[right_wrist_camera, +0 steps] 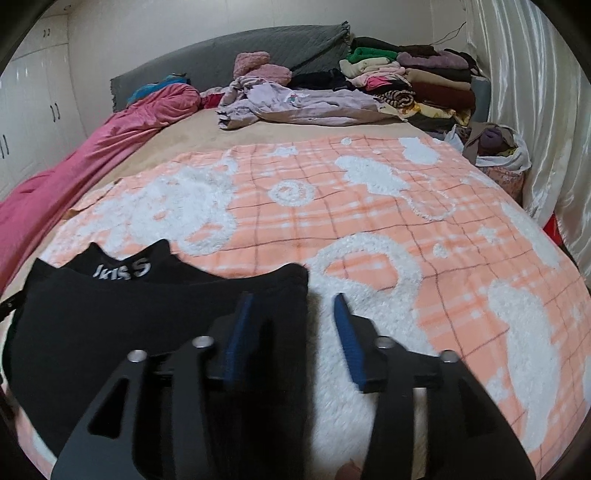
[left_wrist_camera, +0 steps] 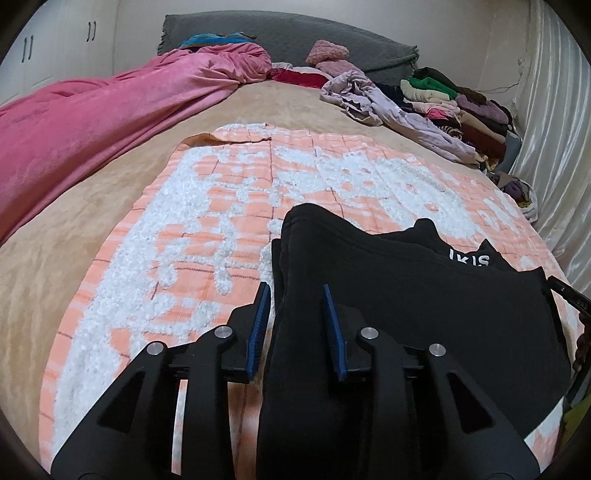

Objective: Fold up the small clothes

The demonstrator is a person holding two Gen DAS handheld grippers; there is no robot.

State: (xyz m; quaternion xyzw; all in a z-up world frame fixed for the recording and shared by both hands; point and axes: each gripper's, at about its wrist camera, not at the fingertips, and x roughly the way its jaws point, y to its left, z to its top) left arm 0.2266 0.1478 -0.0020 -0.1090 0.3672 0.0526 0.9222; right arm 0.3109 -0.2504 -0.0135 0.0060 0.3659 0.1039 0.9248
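You face a bed with grey headboard, white wardrobes left, pale curtain right

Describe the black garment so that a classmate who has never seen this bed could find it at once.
Start at the bed and find the orange-and-white blanket spread over it. The black garment lies on the blanket's near end, by both grippers. It is the only black piece there and carries white lettering, unlike the coloured clothes pile near the headboard.

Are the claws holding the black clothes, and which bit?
Both claws look open, gripping nothing. The left claw straddles the left edge of the black garment; the right claw straddles its right edge.
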